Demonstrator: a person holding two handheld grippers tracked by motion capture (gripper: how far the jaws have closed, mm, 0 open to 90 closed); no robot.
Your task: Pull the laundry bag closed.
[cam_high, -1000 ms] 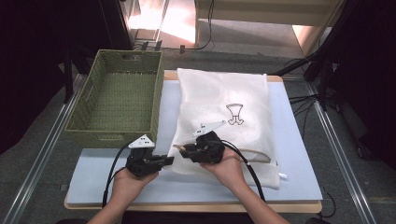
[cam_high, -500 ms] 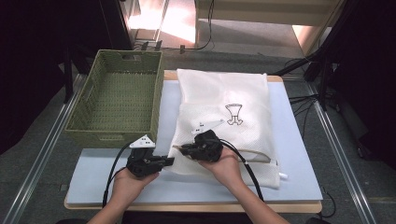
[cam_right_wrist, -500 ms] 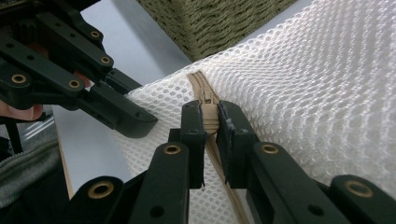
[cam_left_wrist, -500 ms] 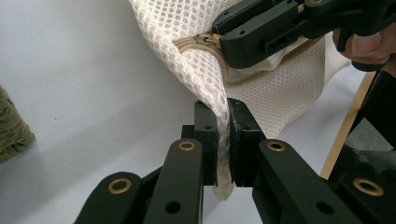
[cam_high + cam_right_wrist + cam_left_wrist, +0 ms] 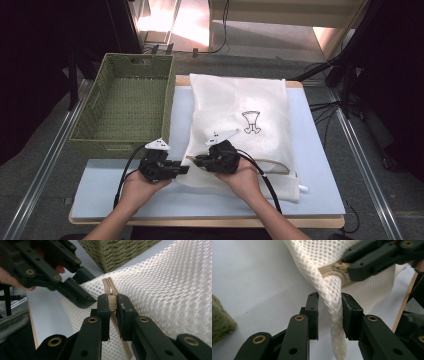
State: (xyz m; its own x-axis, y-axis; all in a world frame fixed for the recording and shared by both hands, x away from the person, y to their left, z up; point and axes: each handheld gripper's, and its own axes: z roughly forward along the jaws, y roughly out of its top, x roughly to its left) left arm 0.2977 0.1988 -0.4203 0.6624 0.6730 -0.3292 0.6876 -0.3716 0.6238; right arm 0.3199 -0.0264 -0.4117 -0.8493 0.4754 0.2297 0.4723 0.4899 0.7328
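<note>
at the near edge of the surface point(image 5: 100, 200), a white mesh bag point(image 5: 250, 100) lies flat beside a green woven basket point(image 5: 122, 107). the right tool point(image 5: 200, 161) is clamped narrow on the tan zipper pull point(image 5: 112, 301) at the bag's near left corner; the zipper point(image 5: 108, 283) runs away from it along the mesh. the left tool point(image 5: 184, 170) sits just beside it, jaws just opening, a fold of mesh point(image 5: 334, 315) hanging between the pads; it seems to brush the right pad, hard to tell. both hands are close together, cables trailing toward the person.
</note>
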